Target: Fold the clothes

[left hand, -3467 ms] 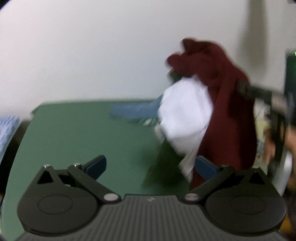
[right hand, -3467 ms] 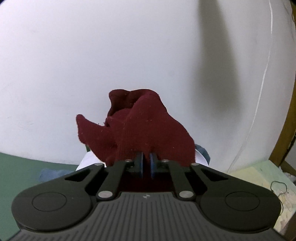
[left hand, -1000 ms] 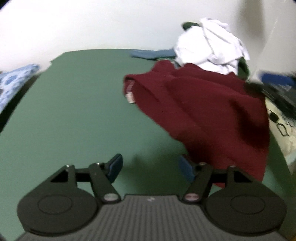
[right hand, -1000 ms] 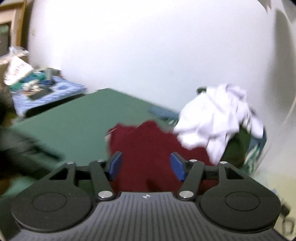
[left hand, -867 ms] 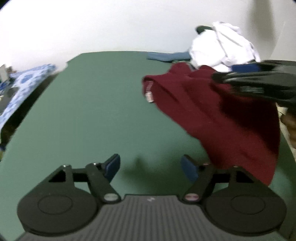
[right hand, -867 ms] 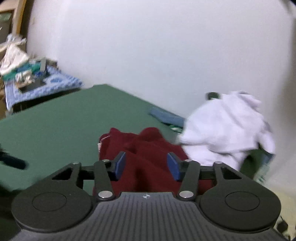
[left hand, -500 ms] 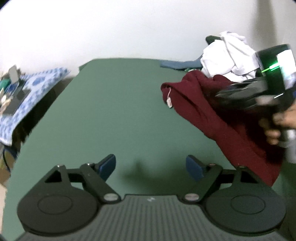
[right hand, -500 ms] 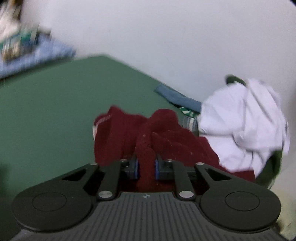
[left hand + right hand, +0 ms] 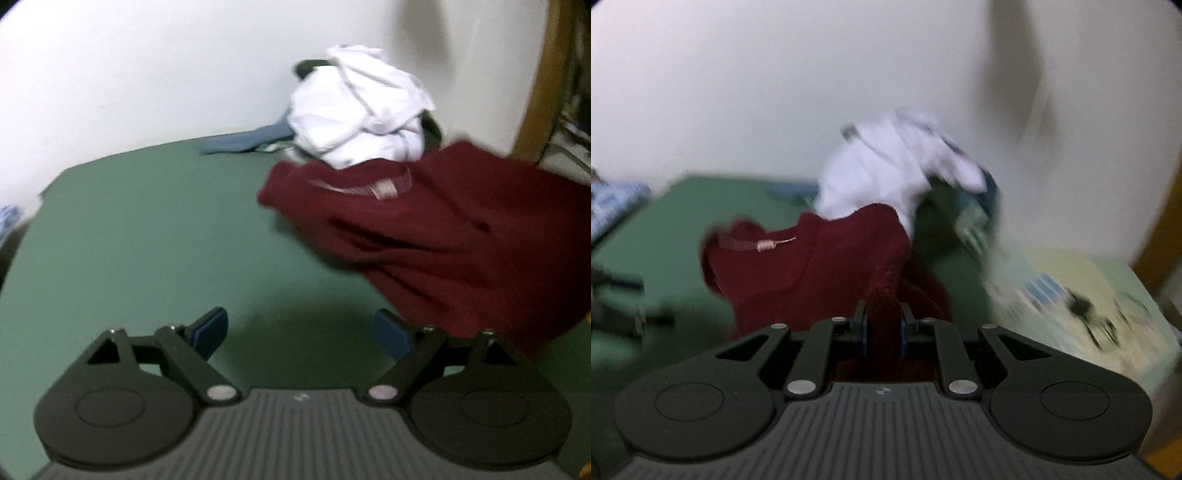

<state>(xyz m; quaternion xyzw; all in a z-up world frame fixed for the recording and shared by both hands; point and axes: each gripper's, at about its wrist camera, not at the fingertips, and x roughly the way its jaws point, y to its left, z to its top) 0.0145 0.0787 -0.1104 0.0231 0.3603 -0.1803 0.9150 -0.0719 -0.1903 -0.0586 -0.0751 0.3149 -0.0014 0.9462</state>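
Jaws of the right gripper clamped on a bunched fold of the maroon sweater; fabric fills the narrow gap between both blue pads. They have just been closing, cloth between them. Left gripper jaws wide apart, just been opening, nothing between them, only bare green table below.

Sweater lies partly on the table at its right side, neck label showing in the left wrist view. Its lower edge hangs just beside the left gripper's right pad; contact cannot be told. In the right wrist view the gripped fold rises as a ridge from the jaws toward the collar.

White garment, crumpled in a heap, sits behind the sweater near the wall, touching or overlapping its far edge. Blue cloth lies flat to the heap's left. Patterned sheet to the right of the table, blurred.
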